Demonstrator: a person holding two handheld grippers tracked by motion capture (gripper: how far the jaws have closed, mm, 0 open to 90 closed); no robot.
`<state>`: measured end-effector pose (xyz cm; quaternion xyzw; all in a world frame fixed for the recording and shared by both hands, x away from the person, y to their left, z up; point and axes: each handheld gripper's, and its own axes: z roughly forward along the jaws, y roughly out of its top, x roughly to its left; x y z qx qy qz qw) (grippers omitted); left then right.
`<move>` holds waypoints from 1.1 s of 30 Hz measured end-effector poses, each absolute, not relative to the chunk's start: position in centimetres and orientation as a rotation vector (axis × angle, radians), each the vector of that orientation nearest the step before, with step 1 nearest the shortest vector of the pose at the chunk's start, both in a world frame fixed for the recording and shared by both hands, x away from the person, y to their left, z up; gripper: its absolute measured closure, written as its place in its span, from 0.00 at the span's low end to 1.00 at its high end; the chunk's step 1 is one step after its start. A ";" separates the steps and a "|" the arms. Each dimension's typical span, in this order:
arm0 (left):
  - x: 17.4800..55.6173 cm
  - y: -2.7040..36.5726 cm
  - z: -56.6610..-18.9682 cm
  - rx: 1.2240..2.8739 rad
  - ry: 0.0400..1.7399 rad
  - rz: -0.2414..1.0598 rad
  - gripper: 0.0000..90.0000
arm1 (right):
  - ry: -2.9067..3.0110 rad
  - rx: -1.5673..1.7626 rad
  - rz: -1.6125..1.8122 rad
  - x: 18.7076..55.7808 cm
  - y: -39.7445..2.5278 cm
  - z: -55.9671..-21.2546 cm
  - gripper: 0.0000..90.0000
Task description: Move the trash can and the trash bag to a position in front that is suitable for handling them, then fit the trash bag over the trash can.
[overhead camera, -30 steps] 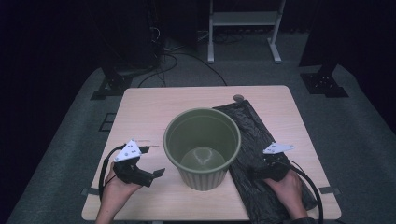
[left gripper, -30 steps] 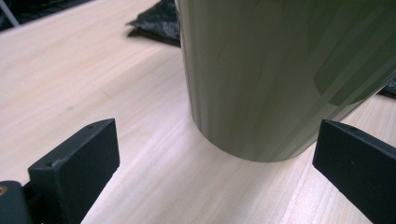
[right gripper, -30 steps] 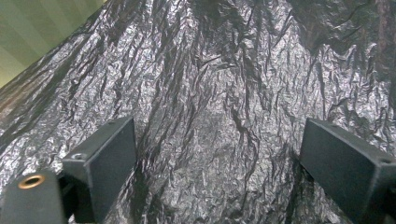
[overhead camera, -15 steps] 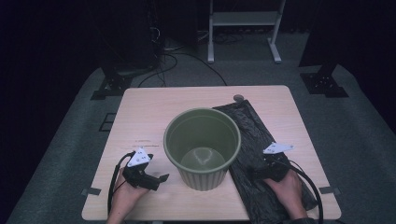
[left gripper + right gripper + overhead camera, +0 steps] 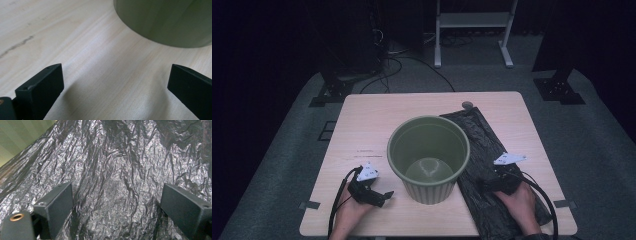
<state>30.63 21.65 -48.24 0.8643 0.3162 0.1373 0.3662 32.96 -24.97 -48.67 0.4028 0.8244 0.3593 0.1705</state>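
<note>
Since the earlier frame, left gripper (image 5: 384,196) has closed in beside the ribbed green plastic bin (image 5: 428,156) — jaws apart; right gripper (image 5: 115,202) hovers spread over the crinkled black plastic bag (image 5: 120,165), apparently ready to pinch it.

Place: lab or recording studio, not a home.
Surround: black drapes on all sides, dim.
Floor: grey carpet (image 5: 597,150).
Counter: one pale wooden counter (image 5: 377,120), standing alone mid-room.
Gear: loose cables (image 5: 397,62), black stand feet (image 5: 557,90), white metal rack base (image 5: 472,30) behind.
</note>
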 end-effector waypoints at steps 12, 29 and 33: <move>30.7 21.6 -48.4 2.232 0.813 0.354 0.00 | 2.344 1.149 1.015 33.0 -25.0 -48.6 0.11; 30.7 21.6 -48.3 2.232 0.813 0.354 0.00 | 2.315 1.172 1.006 32.8 -27.0 -46.5 0.11; 30.7 21.6 -48.3 2.232 0.813 0.354 0.00 | 2.287 1.210 1.006 33.1 -28.4 -46.1 0.11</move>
